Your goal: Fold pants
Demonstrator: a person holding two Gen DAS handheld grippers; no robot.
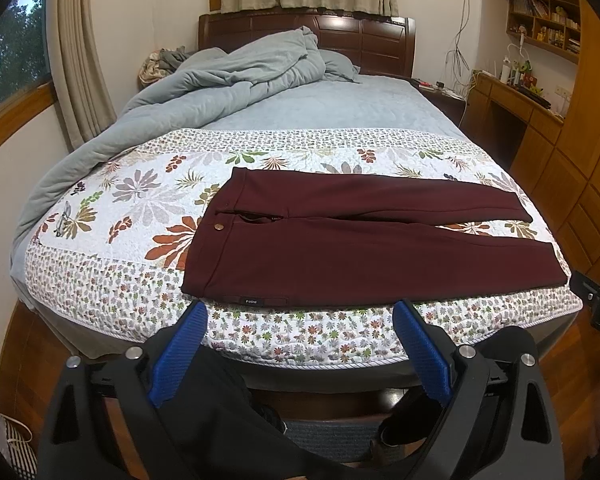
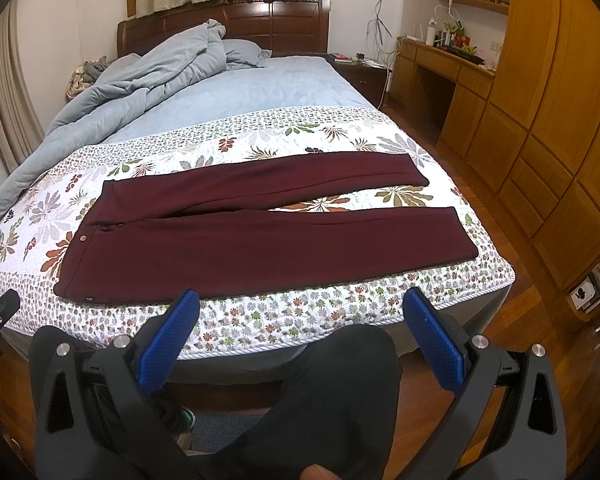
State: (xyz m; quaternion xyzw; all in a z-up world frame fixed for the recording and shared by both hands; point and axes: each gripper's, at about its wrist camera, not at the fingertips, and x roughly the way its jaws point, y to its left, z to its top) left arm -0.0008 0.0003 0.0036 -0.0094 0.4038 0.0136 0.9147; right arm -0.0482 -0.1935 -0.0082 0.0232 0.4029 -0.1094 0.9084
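Note:
Dark maroon pants (image 1: 340, 248) lie flat and unfolded on the floral quilt (image 1: 120, 280) at the foot of the bed, waistband to the left, both legs running right with a narrow gap between them. They also show in the right wrist view (image 2: 236, 236). My left gripper (image 1: 300, 312) is open and empty, held just short of the bed's near edge, below the waistband end. My right gripper (image 2: 300, 300) is open and empty, held before the near edge, below the nearer leg. Neither touches the pants.
A rumpled grey-blue duvet (image 1: 220, 84) covers the far left of the bed before the dark wood headboard (image 1: 340, 36). Wooden wardrobes (image 2: 540, 100) and a desk (image 2: 440, 60) stand on the right. The person's dark-trousered knees (image 2: 340, 380) are below the grippers.

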